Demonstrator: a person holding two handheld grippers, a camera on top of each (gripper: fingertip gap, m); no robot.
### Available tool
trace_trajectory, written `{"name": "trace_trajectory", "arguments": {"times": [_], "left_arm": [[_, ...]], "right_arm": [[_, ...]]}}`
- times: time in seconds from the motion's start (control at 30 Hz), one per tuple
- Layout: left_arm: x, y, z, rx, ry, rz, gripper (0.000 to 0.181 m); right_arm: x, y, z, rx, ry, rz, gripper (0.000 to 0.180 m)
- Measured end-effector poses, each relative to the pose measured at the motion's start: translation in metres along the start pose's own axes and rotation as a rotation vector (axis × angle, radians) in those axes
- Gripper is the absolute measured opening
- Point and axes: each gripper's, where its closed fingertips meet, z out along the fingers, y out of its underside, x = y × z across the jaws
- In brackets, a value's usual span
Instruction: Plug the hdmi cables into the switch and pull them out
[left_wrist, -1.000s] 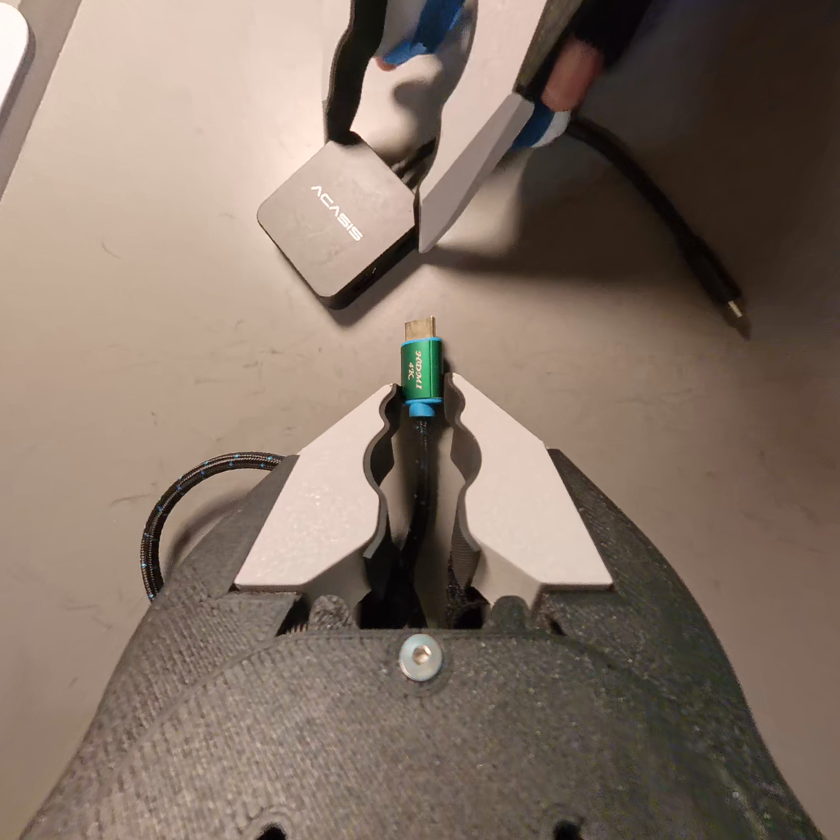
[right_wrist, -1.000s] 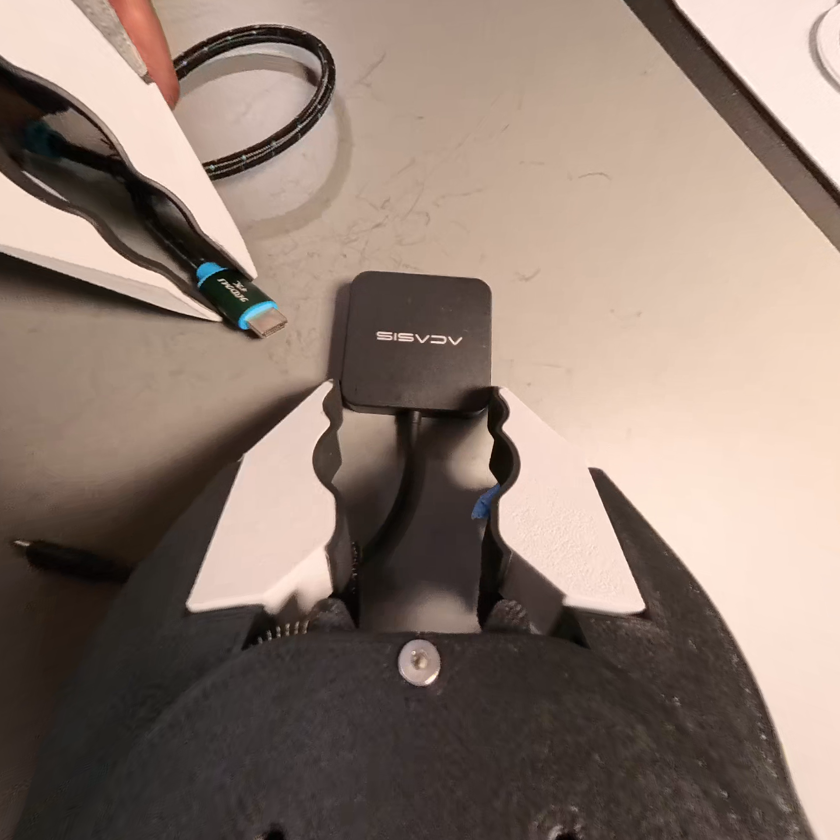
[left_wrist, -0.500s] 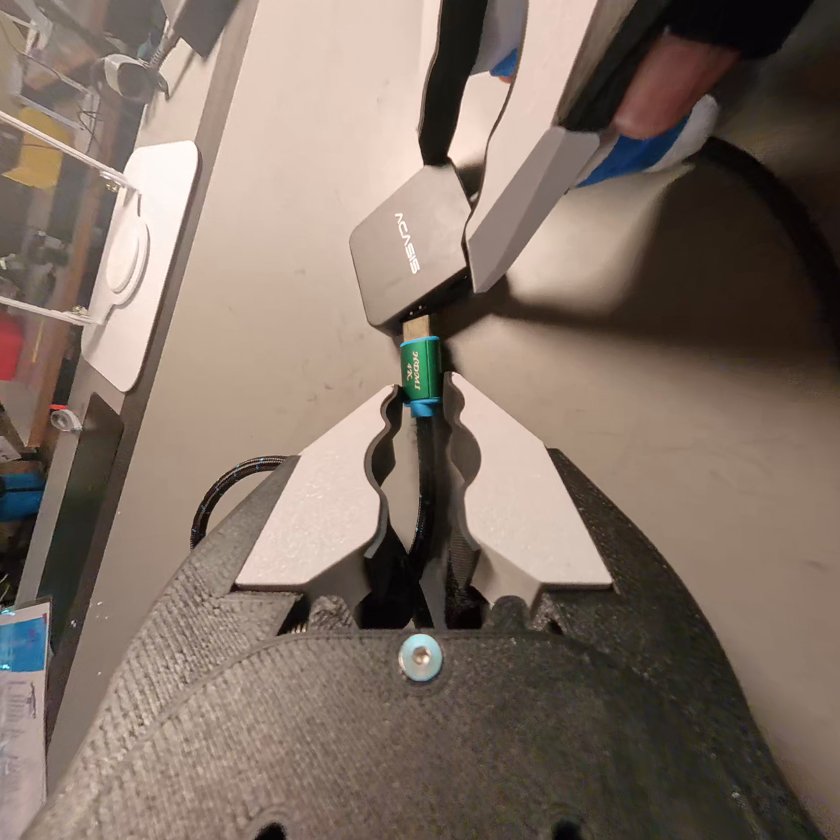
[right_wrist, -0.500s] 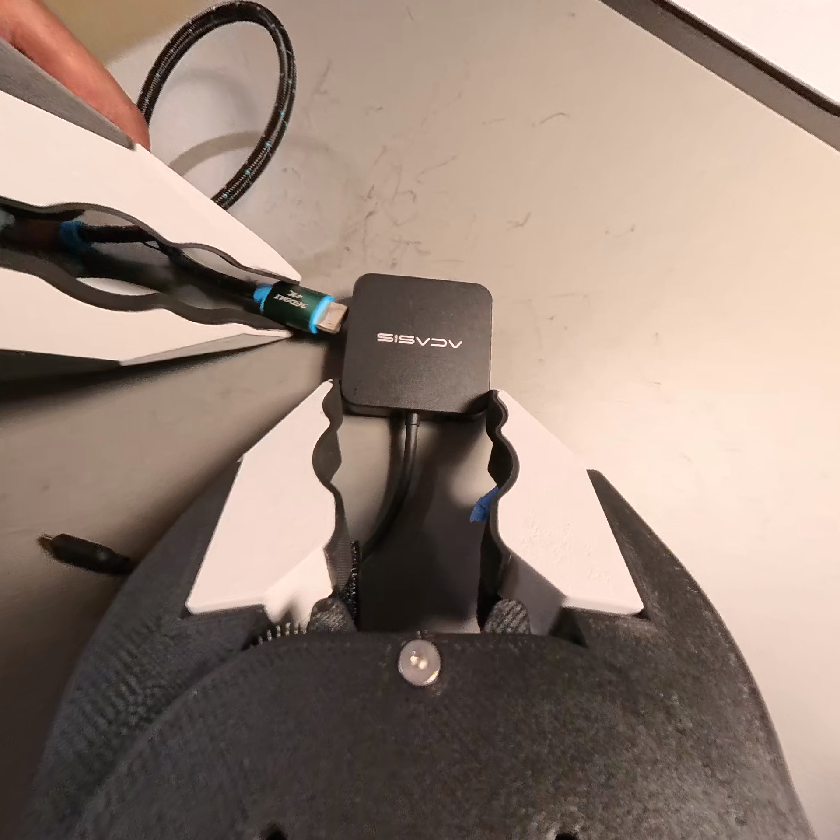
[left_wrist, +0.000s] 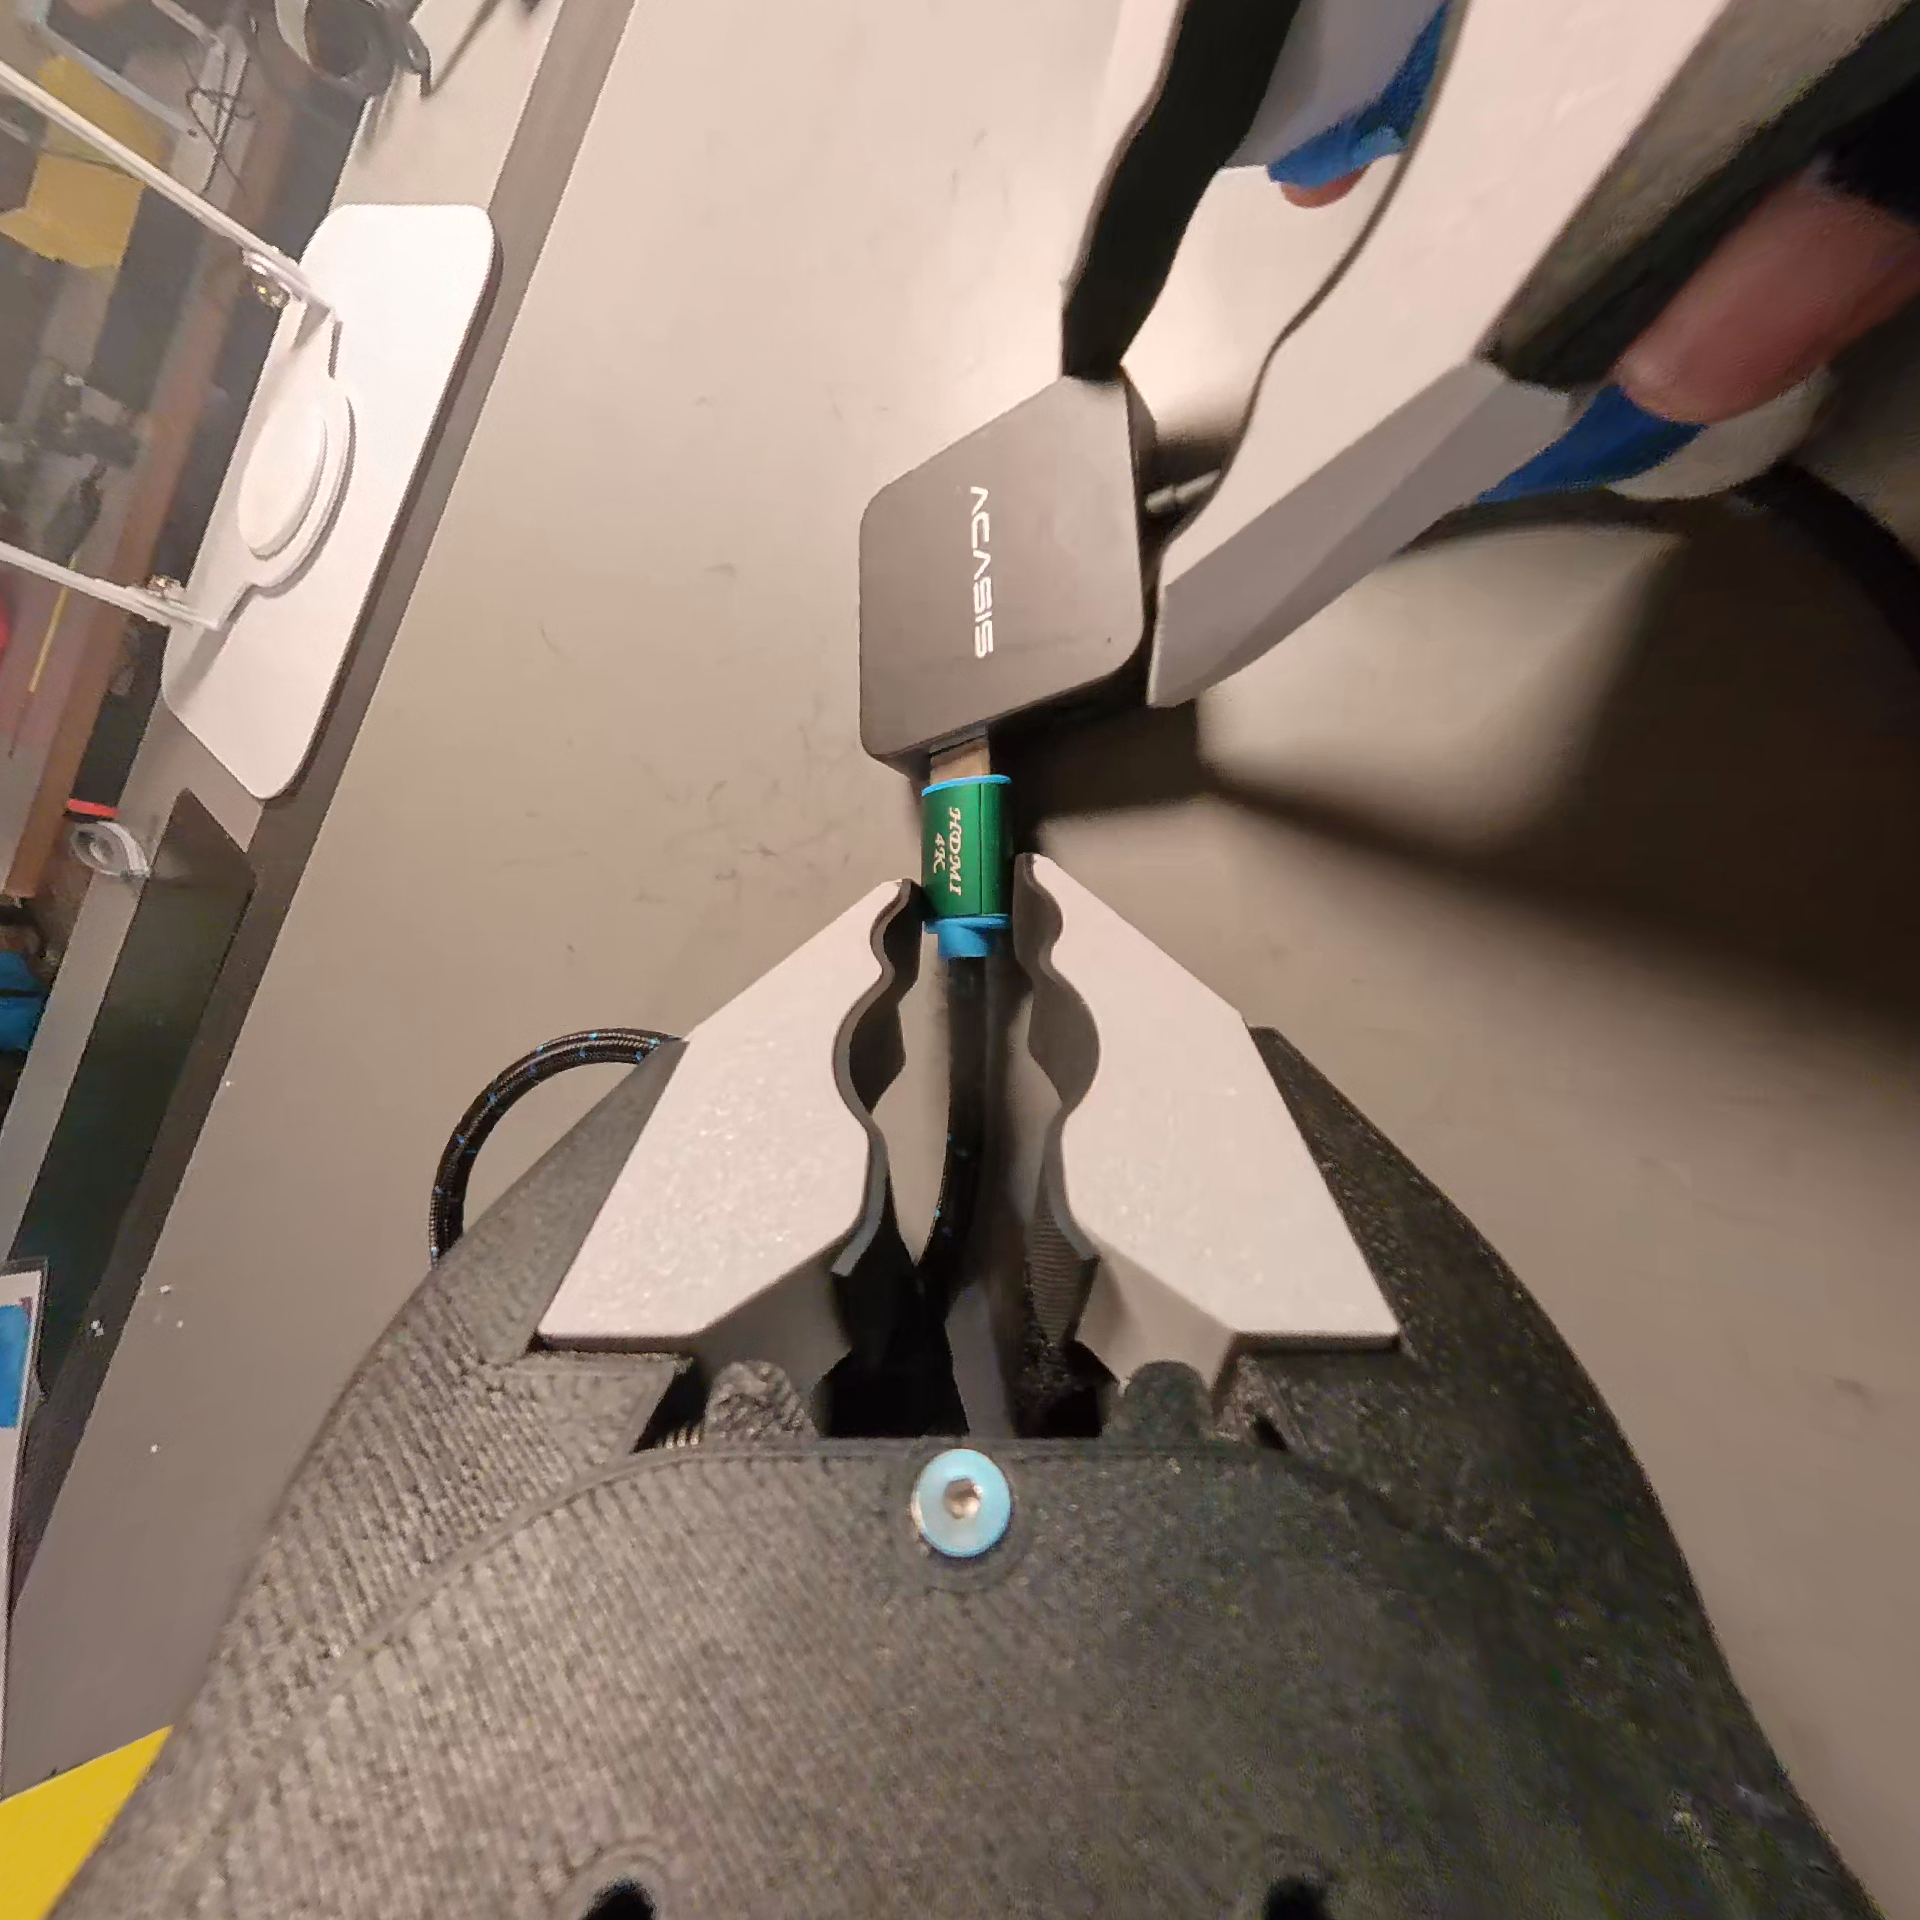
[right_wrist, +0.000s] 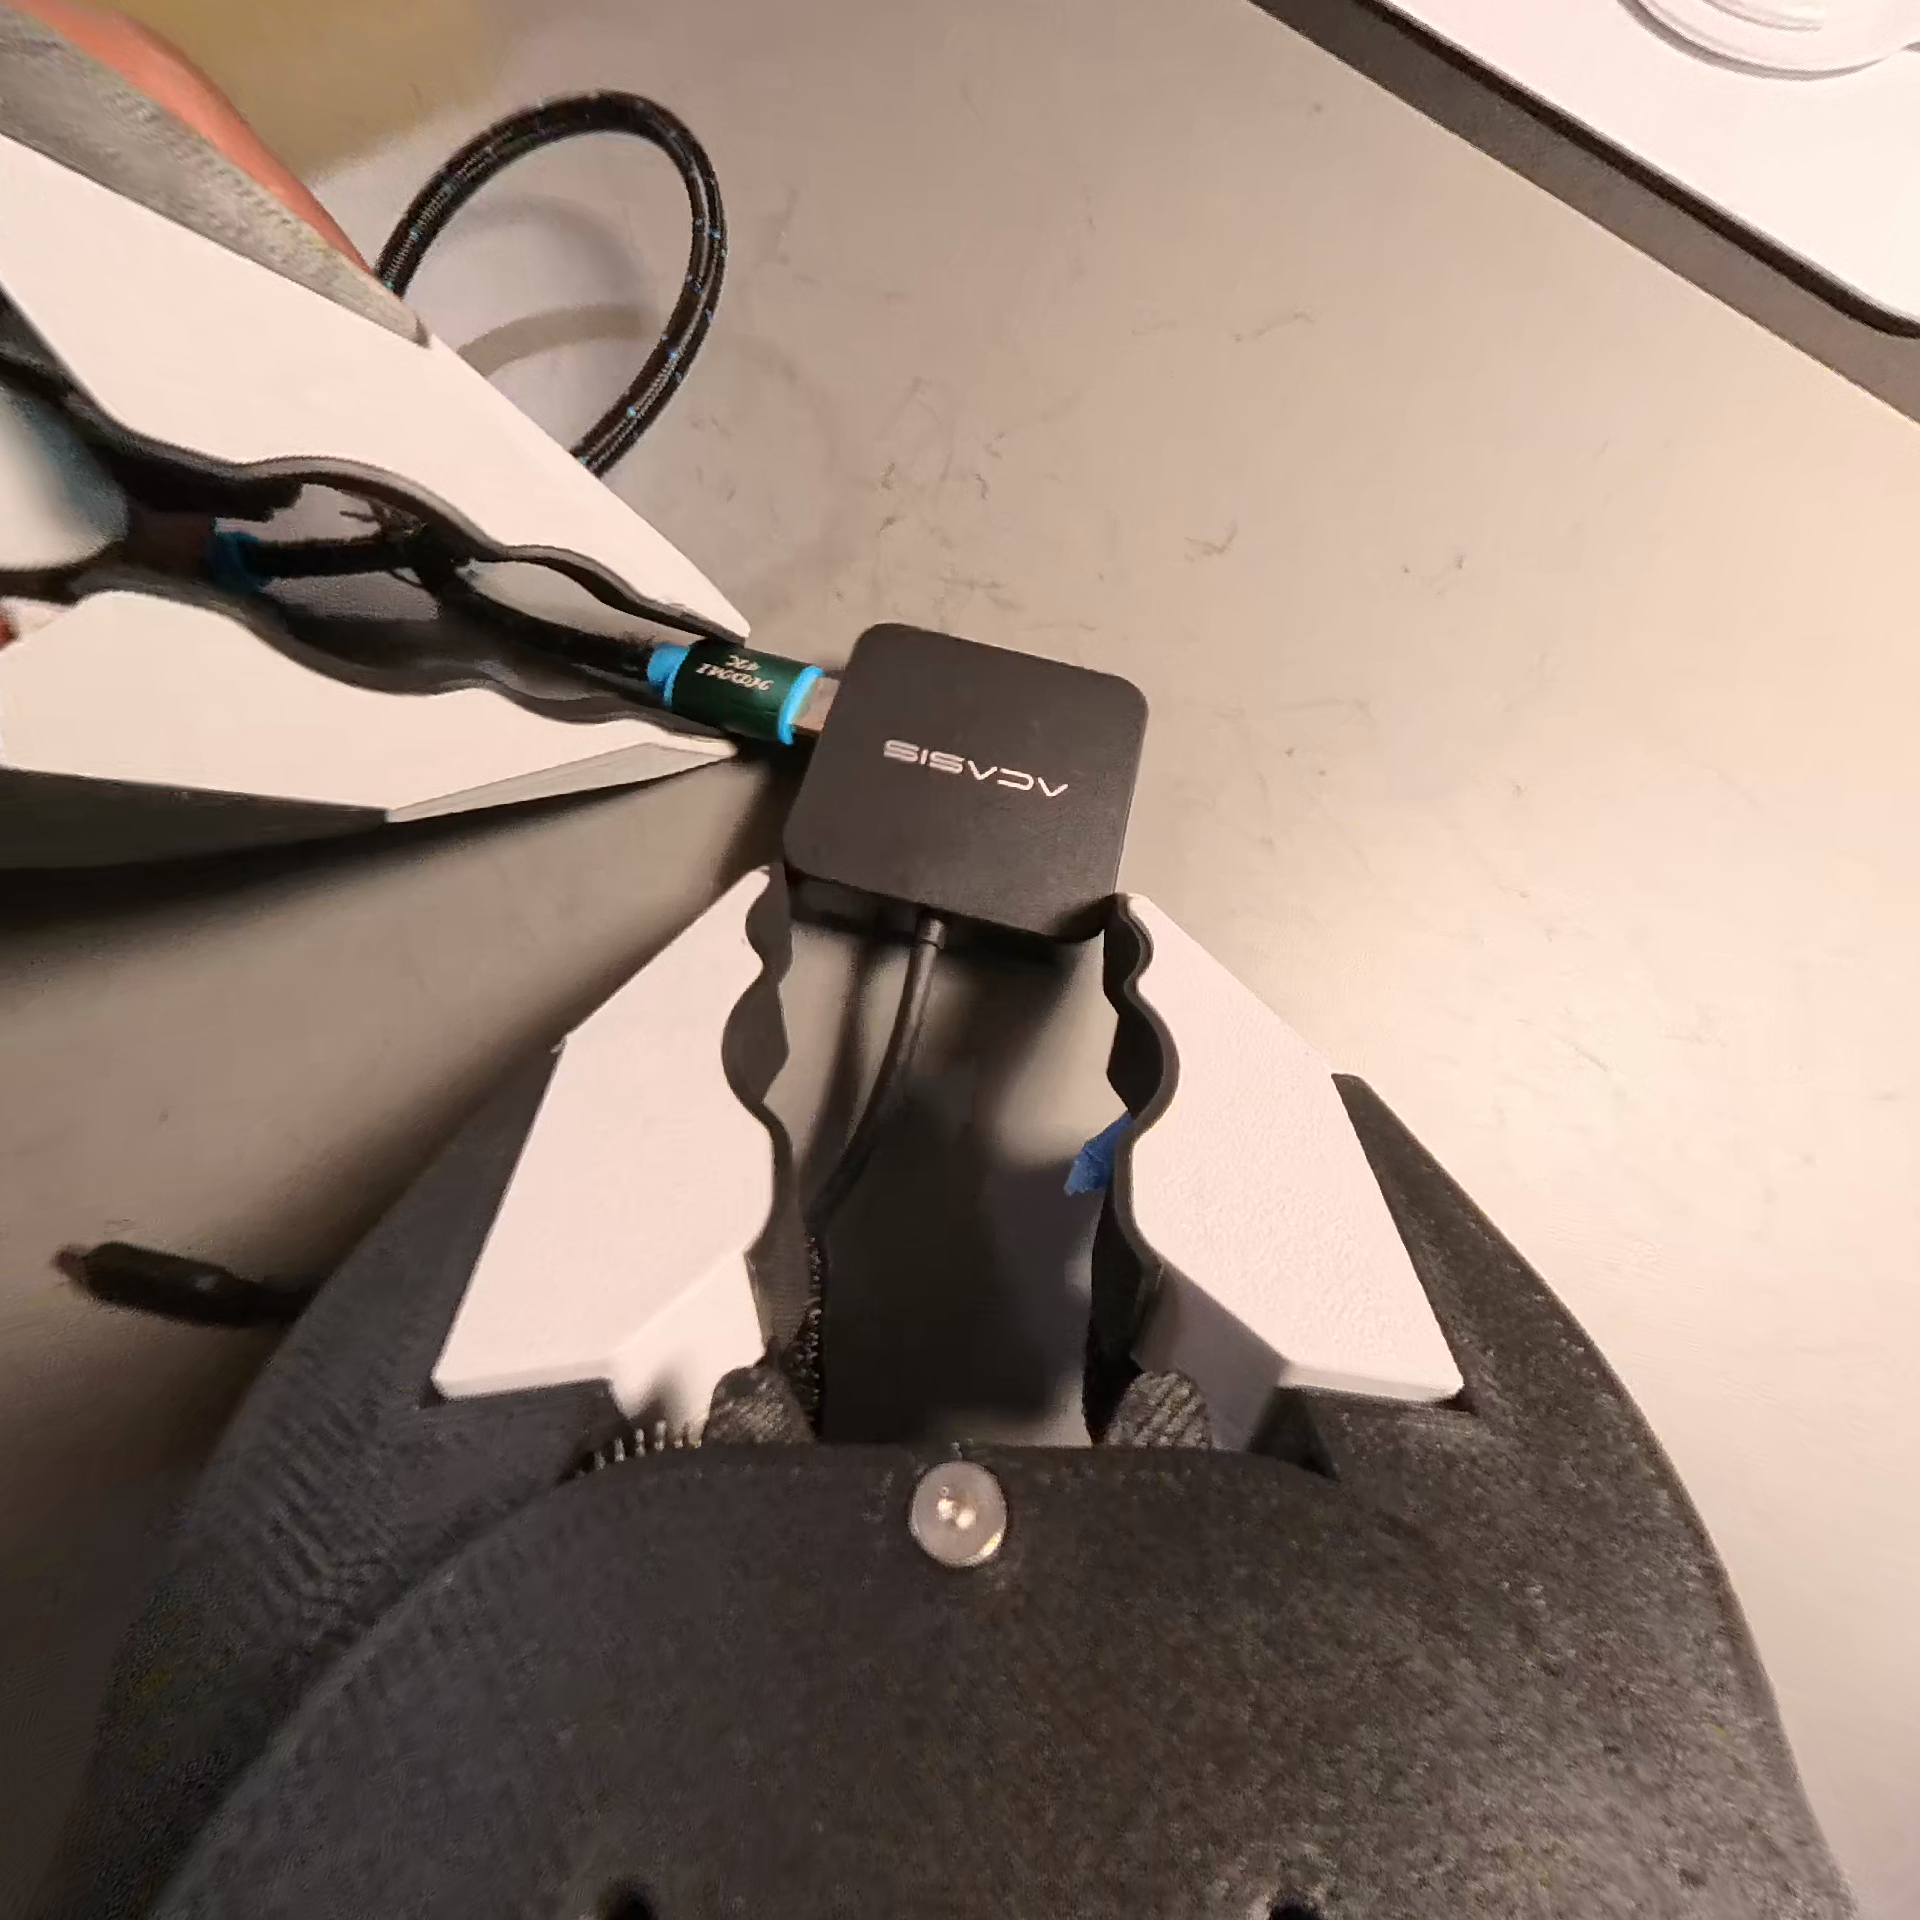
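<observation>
My left gripper (left_wrist: 961, 891) is shut on the green HDMI plug (left_wrist: 964, 852) of a black braided cable (left_wrist: 499, 1101). The plug's metal tip is partly inside a side port of the small black square switch (left_wrist: 1003, 571). My right gripper (right_wrist: 945, 888) is shut on the switch (right_wrist: 971, 774) at its near edge, where the switch's own thin black cord (right_wrist: 914, 987) comes out. In the right wrist view the green plug (right_wrist: 738, 694) meets the switch's left side, held by the left gripper (right_wrist: 732, 691). The right gripper also shows in the left wrist view (left_wrist: 1127, 520).
Grey tabletop (right_wrist: 1455, 727). The braided cable loops behind the left gripper (right_wrist: 665, 291). A loose black connector (right_wrist: 156, 1283) lies at the left. A white pad (left_wrist: 332, 488) lies along the table's far edge (left_wrist: 499, 312), with clutter beyond it.
The left gripper has brought the green plug from free space up to the switch, and the metal tip now enters the port. The right gripper has kept hold of the switch.
</observation>
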Motion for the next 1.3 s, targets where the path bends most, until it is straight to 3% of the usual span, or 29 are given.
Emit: {"name": "trace_trajectory", "arguments": {"times": [0.43,0.67,1.3], "left_arm": [[-0.001,0.001,0.000,0.026,0.034,0.000,0.018],[0.003,-0.004,-0.001,0.058,0.036,0.050,0.018],[0.008,-0.006,-0.002,0.054,0.020,0.102,0.016]], "right_arm": [[0.001,0.002,-0.007,-0.008,-0.119,-0.101,0.055],[0.003,0.010,-0.002,-0.033,-0.164,-0.106,0.071],[-0.003,0.007,-0.001,-0.010,-0.123,-0.197,0.066]]}}
